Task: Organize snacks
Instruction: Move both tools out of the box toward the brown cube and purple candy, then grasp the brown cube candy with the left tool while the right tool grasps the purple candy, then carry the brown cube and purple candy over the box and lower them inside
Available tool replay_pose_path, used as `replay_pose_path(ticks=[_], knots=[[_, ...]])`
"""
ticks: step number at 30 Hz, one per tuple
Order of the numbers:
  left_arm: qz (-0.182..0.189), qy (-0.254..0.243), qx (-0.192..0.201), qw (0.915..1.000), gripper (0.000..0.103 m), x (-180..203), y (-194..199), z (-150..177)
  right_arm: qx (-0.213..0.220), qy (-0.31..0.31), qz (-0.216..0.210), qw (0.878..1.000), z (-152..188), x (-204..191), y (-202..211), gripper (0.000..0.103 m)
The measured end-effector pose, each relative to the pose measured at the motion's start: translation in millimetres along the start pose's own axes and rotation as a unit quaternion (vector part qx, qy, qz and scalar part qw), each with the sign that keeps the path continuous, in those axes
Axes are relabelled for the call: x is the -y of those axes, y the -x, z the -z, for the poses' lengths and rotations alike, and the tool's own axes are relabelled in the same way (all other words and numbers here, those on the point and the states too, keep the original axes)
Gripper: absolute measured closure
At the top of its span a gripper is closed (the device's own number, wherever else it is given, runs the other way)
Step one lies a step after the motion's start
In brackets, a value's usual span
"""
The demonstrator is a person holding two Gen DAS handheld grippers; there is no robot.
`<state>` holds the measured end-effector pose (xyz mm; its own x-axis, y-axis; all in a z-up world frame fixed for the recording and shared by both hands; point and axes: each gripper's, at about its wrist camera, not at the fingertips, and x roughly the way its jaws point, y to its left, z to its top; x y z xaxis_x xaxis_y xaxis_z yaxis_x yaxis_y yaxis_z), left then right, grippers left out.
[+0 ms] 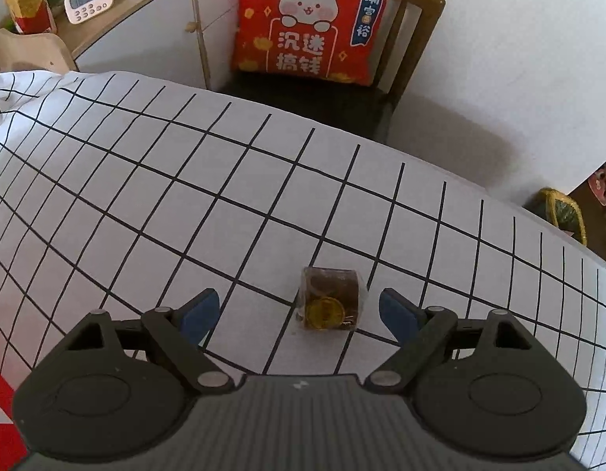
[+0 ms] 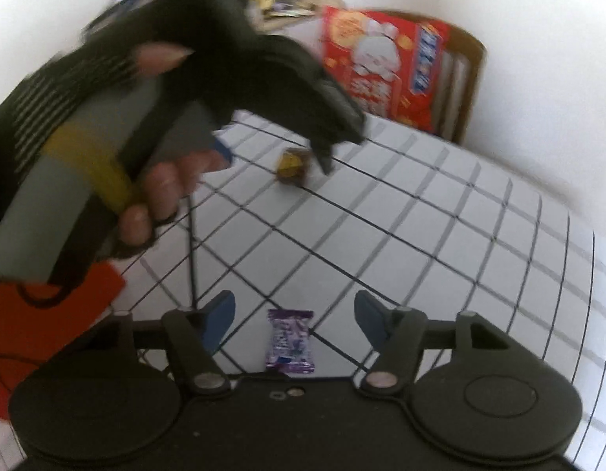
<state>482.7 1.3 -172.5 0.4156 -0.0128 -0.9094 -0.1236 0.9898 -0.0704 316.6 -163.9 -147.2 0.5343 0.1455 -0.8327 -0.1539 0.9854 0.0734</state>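
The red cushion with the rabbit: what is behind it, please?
Behind the red cushion stands a wooden chair back, slats showing at right; the cushion covers the rest.

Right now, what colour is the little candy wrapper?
Purple, with white markings: the small purple candy packet, clearest in the right wrist view.

Left wrist cam: close, angled down at checkered tablecloth (image 1: pixel 224 196), facing the chair (image 1: pixel 416 11). Right wrist cam: similar, blurred. Shared: brown snack (image 1: pixel 329 299) (image 2: pixel 293 165), red cushion (image 1: pixel 306 19) (image 2: pixel 385 66).
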Motion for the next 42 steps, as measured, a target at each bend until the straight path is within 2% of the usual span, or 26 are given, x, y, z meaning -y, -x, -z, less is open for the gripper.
replay_pose_path(ticks=[3,8,11,12,13,15,17,18,19,29,35,42], knots=[[-0.006,-0.008,0.0,1.0,0.019,3,-3,0,-0.007,-0.005,-0.003,1.0,0,5,-1,0.054],[-0.012,-0.013,0.002,0.9998,0.03,5,-7,0,-0.021,0.06,0.017,0.998,10,-10,-7,0.057],[-0.014,-0.016,0.006,0.9998,0.032,5,-8,1,-0.016,0.072,0.023,0.997,11,-17,-10,0.069],[-0.016,-0.017,0.008,0.9997,0.033,5,-7,1,-0.015,0.071,0.023,0.997,11,-18,-10,0.076],[-0.018,-0.018,0.009,0.9996,0.037,5,-7,1,-0.015,0.075,0.026,0.997,11,-20,-10,0.081],[-0.022,-0.023,0.013,0.9994,0.045,6,-5,2,-0.013,0.089,0.032,0.995,13,-25,-10,0.084],[-0.025,-0.025,0.015,0.9993,0.064,6,-3,3,-0.01,0.098,0.038,0.994,13,-25,-11,0.084],[-0.024,-0.028,0.016,0.9992,0.071,7,-2,2,-0.009,0.099,0.04,0.994,14,-26,-10,0.084],[-0.026,-0.029,0.014,0.9991,0.072,7,-2,2,-0.01,0.096,0.041,0.994,14,-26,-10,0.085],[-0.004,-0.029,0.006,0.9996,0.073,-1,23,17,0.008,0.018,0.025,1.0,13,-11,15,0.085],[0.027,-0.025,0.005,0.9993,0.073,-7,64,34,0.019,-0.029,0.007,0.999,18,-5,46,0.085],[0.049,-0.035,0.018,0.9981,0.073,-16,123,61,0.042,-0.042,-0.004,0.998,24,-15,91,0.085]])
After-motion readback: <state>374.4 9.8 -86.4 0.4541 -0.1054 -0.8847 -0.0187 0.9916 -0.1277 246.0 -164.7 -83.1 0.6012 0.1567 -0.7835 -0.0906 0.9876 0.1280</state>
